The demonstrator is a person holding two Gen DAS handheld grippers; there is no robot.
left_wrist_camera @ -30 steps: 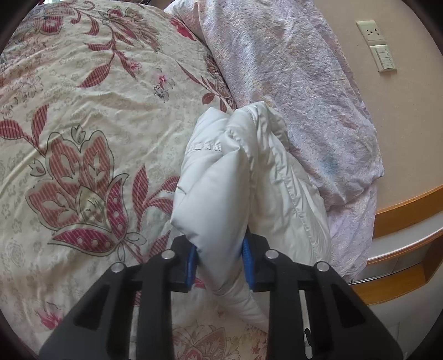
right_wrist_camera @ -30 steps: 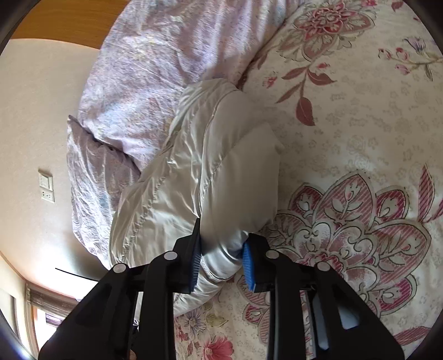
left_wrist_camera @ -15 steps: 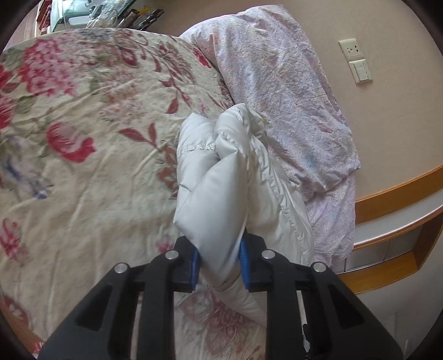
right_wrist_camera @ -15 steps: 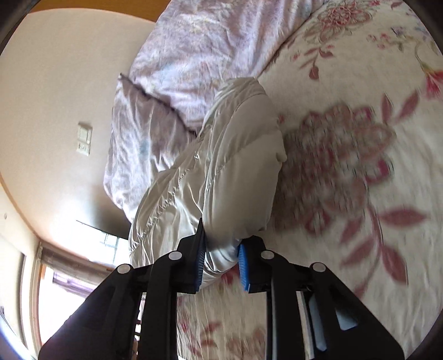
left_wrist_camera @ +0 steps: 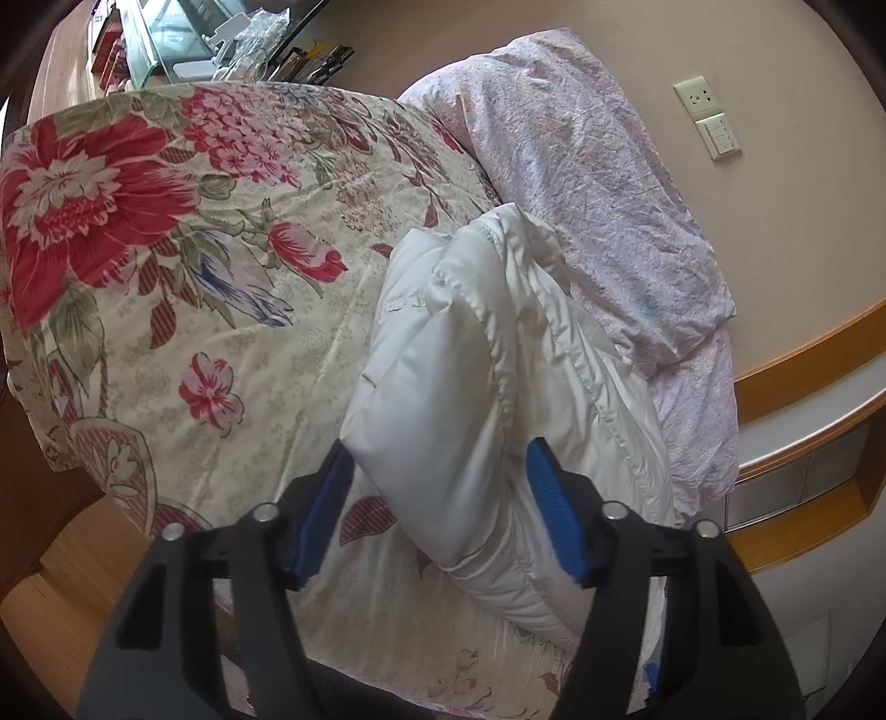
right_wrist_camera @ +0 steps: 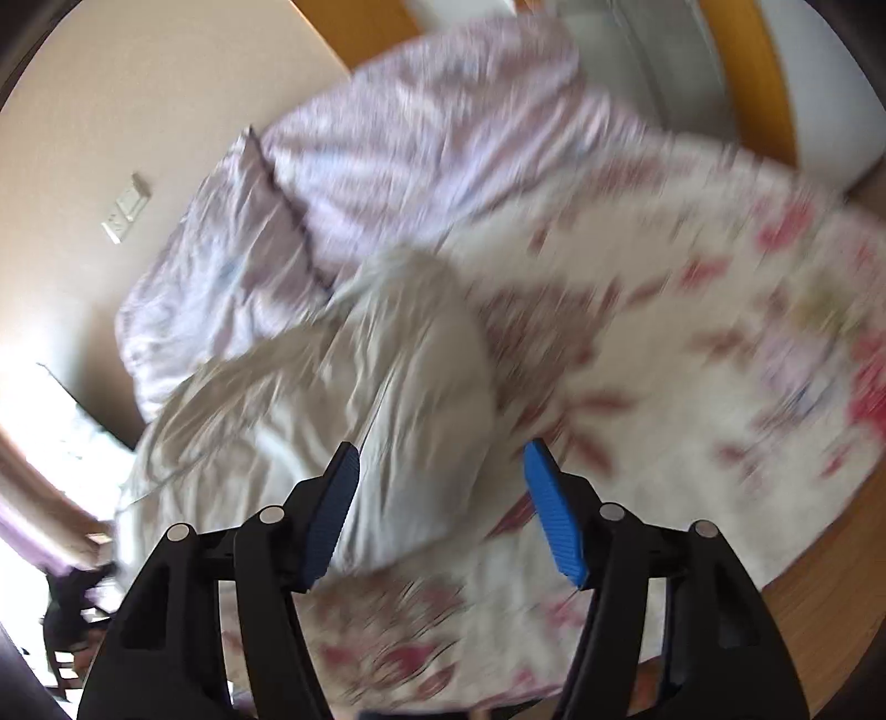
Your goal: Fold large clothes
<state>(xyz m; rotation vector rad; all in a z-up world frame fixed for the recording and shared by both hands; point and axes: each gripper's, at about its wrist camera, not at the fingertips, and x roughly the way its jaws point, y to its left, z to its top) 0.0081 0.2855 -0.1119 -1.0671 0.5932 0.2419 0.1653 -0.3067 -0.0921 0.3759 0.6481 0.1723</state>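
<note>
A white puffy jacket (left_wrist_camera: 487,399) lies folded in a thick bundle on the floral bedspread (left_wrist_camera: 194,288), beside the lilac pillows. My left gripper (left_wrist_camera: 443,515) is open, its blue pads either side of the bundle's near end, not squeezing it. In the right wrist view the same jacket (right_wrist_camera: 354,421) lies on the bed, blurred by motion. My right gripper (right_wrist_camera: 443,509) is open and above the jacket's near end, holding nothing.
Lilac pillows (left_wrist_camera: 598,210) lie against the wall at the bed's head. A wooden ledge (left_wrist_camera: 808,421) runs at the right. A cluttered glass table (left_wrist_camera: 221,39) stands beyond the bed's far edge. Wooden floor (left_wrist_camera: 61,576) shows at the lower left.
Both grippers were shut on the jacket and have opened, letting it go. Both have drawn back from the bundle, and the right view is swinging.
</note>
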